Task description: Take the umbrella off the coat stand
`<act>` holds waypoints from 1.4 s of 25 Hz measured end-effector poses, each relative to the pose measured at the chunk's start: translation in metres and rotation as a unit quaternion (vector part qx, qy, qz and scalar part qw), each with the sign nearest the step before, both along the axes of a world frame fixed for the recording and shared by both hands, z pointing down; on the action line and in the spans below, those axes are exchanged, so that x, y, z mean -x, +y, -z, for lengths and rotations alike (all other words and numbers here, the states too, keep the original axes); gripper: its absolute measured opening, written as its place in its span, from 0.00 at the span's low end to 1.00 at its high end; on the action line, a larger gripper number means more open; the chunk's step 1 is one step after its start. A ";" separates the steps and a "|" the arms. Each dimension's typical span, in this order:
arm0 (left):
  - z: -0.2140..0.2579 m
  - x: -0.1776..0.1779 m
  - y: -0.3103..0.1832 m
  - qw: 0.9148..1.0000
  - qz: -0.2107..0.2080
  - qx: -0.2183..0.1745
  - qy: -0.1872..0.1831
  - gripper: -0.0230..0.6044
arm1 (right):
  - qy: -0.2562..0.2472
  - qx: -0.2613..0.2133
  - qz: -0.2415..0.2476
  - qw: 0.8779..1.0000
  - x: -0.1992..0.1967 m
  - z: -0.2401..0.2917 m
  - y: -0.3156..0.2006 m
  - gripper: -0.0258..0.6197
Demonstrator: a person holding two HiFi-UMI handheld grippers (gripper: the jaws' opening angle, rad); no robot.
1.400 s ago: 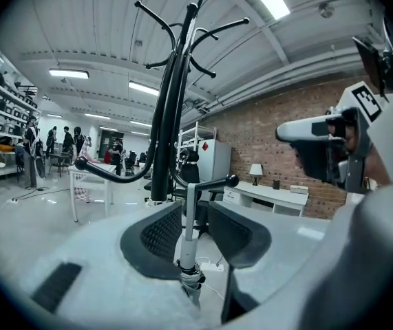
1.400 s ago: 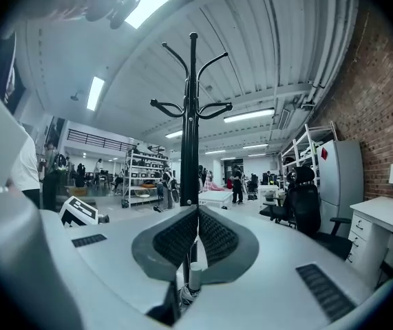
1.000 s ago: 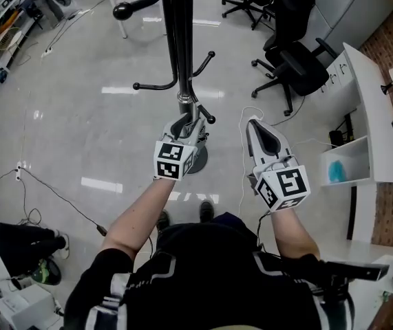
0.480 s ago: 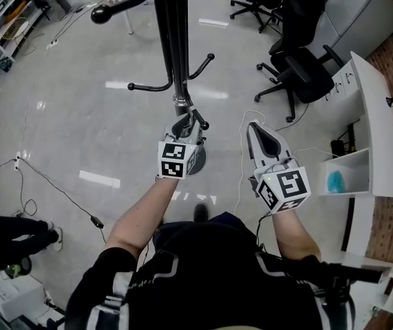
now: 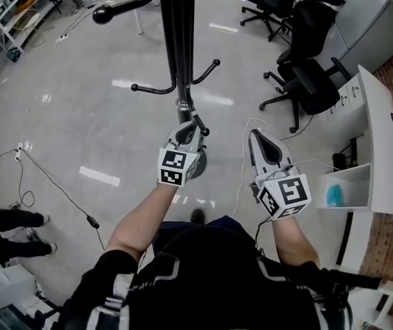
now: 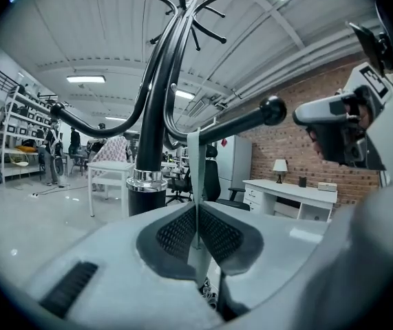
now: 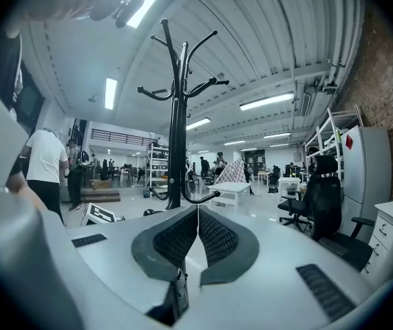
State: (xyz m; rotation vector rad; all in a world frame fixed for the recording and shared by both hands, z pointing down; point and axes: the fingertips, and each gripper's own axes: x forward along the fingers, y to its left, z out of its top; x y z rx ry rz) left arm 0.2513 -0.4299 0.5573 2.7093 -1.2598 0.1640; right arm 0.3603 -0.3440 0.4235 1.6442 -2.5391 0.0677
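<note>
The black coat stand (image 5: 177, 47) rises in front of me, its curved arms ending in ball tips. In the left gripper view a thin pale strap (image 6: 194, 158) hangs from a ball-tipped arm (image 6: 246, 120). It runs down between the pads of my left gripper (image 6: 196, 208). Those jaws have just been closing and now press on the strap. A black cylinder with a chrome band (image 6: 146, 191) stands just left of them; whether it belongs to the umbrella or the stand I cannot tell. My left gripper (image 5: 190, 126) is at the pole. My right gripper (image 5: 255, 136) (image 7: 197, 212) is shut and empty, apart to the right.
The stand's round base (image 5: 200, 161) is on the shiny floor below my left gripper. Black office chairs (image 5: 310, 74) and a white desk (image 5: 378, 115) stand at the right. A cable (image 5: 51, 191) crosses the floor at the left, near a person's legs (image 5: 10, 222). A white table (image 6: 110, 174) stands beyond.
The left gripper's jaws stood open at the pole and have shut on the strap. The right gripper has barely shifted. The person at the lower left has moved.
</note>
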 end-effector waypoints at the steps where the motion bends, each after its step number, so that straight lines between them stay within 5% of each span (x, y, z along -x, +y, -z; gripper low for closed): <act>1: 0.000 0.001 0.001 1.000 -0.001 -0.001 0.001 0.06 | -0.001 0.000 0.001 1.000 0.000 0.000 0.000 0.05; 16: 0.007 -0.010 0.025 0.998 -0.039 -0.015 -0.037 0.06 | -0.009 -0.004 0.004 1.000 -0.003 -0.001 0.002 0.05; 35: 0.042 -0.025 0.070 0.996 -0.085 -0.031 -0.025 0.06 | -0.027 0.001 -0.011 1.000 -0.008 -0.005 0.019 0.05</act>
